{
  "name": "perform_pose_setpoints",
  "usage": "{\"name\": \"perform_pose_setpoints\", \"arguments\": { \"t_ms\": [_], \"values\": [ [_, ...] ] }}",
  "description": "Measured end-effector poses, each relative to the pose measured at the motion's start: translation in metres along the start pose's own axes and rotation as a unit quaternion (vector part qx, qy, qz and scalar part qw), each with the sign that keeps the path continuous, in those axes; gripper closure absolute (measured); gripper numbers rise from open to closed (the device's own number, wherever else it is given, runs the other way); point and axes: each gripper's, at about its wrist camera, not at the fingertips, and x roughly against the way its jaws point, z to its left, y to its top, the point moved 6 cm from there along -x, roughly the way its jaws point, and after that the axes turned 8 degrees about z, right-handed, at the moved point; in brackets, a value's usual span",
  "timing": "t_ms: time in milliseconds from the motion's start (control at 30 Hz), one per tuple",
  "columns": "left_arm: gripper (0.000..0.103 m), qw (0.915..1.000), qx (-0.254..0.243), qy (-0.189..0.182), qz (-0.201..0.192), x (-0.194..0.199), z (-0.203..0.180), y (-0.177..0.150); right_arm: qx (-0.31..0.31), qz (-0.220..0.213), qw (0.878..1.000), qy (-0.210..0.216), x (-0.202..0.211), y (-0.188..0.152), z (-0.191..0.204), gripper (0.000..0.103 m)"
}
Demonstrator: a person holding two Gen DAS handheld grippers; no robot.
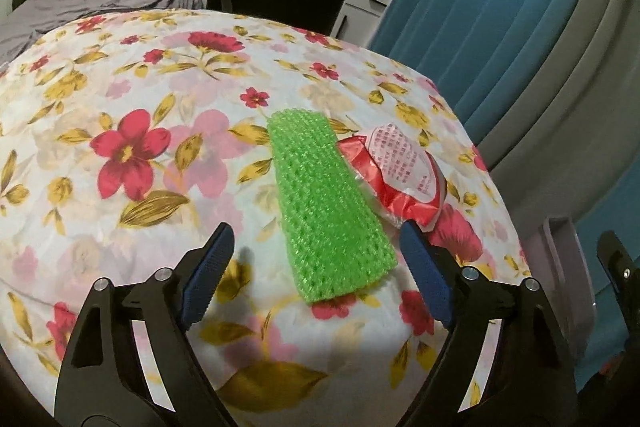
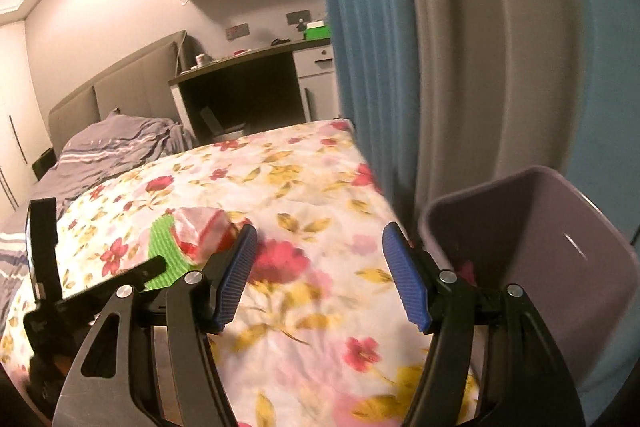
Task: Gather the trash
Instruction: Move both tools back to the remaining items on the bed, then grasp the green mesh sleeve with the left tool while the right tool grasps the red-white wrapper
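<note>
Jaws apart on the left gripper [image 1: 316, 243], straddling the green foam net [image 1: 326, 207] on the bed [image 1: 120, 87]; next, clamp it. Right gripper [image 2: 318, 243] gapes empty by the bin [image 2: 560, 227].

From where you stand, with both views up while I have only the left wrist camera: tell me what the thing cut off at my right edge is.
Observer: It is a purple bin, standing against the floral bed, open side up.
Operator: Report its contents.
Observer: Something pinkish-red lies low inside; I cannot identify it.
Operator: Give me the right gripper's status.
Observer: The right gripper is open and empty, above the bedspread left of the bin, apart from the red and white wrapper.
</note>
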Motion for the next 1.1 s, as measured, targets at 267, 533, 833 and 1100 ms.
{"name": "perform_pose_setpoints", "arguments": {
  "t_ms": [267,533,833,1100],
  "values": [
    [0.069,0.9993,0.007,-0.026,0.027,-0.018,0.002,0.002,0.025,0.017,0.999,0.018,-0.030,0.004,0.035,0.039],
    [0.090,0.9996,0.009,-0.024,-0.007,0.006,0.022,0.007,0.050,0.041,0.997,0.031,-0.060,-0.002,0.066,0.039],
    [0.090,0.9947,0.010,0.053,-0.088,0.059,0.065,0.014,0.081,0.090,0.991,0.048,-0.102,-0.021,0.107,0.039],
    [0.090,0.9932,0.017,0.057,-0.100,0.063,0.078,0.015,0.094,0.114,0.988,0.046,-0.122,-0.023,0.120,0.039]
  ]
}}
